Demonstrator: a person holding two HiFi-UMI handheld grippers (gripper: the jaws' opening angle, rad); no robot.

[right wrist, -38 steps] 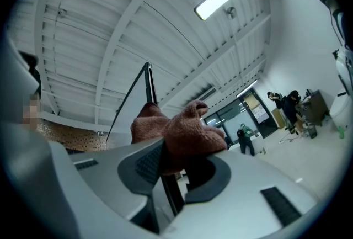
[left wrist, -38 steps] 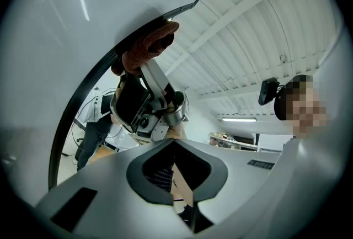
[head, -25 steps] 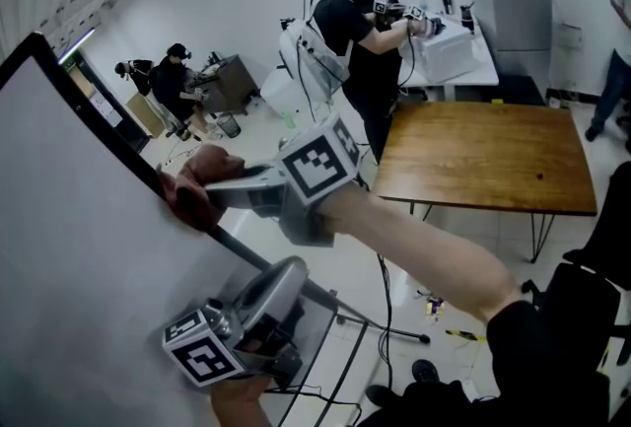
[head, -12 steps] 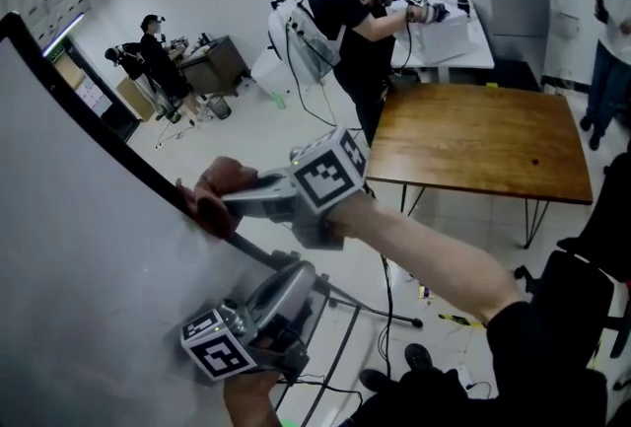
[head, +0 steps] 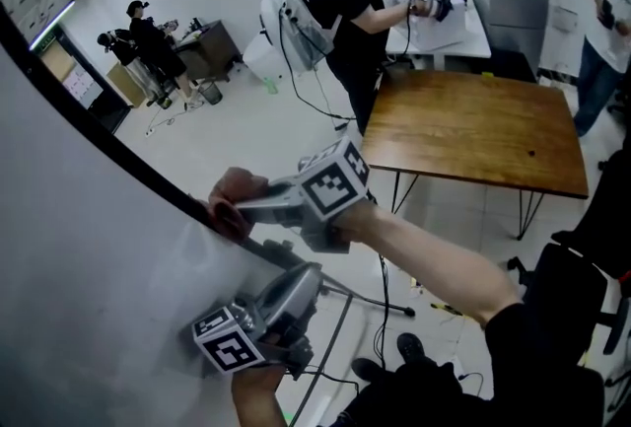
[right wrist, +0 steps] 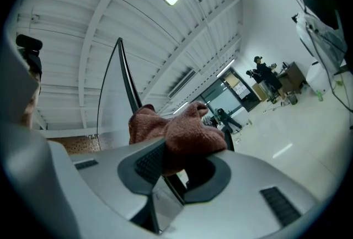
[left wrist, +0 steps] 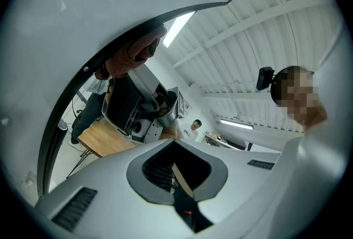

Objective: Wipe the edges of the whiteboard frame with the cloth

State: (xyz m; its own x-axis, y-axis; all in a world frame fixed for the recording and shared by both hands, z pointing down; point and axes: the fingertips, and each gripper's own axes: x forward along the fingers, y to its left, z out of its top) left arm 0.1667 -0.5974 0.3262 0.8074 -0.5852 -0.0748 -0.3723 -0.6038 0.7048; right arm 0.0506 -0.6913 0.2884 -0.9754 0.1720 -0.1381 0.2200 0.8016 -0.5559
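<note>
On the whiteboard's black frame edge, the right gripper presses the red-brown cloth, fingers clamped on it. The left gripper sits lower, fingers together, empty. Open floor adjoins the edge.

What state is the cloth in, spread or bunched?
Bunched. The cloth is a crumpled wad clamped in the right gripper's fingers, held against the whiteboard frame.

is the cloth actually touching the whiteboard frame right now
Touching. The head view shows the cloth, clamped in the right gripper, pressed over the black whiteboard frame, with no gap between them.
</note>
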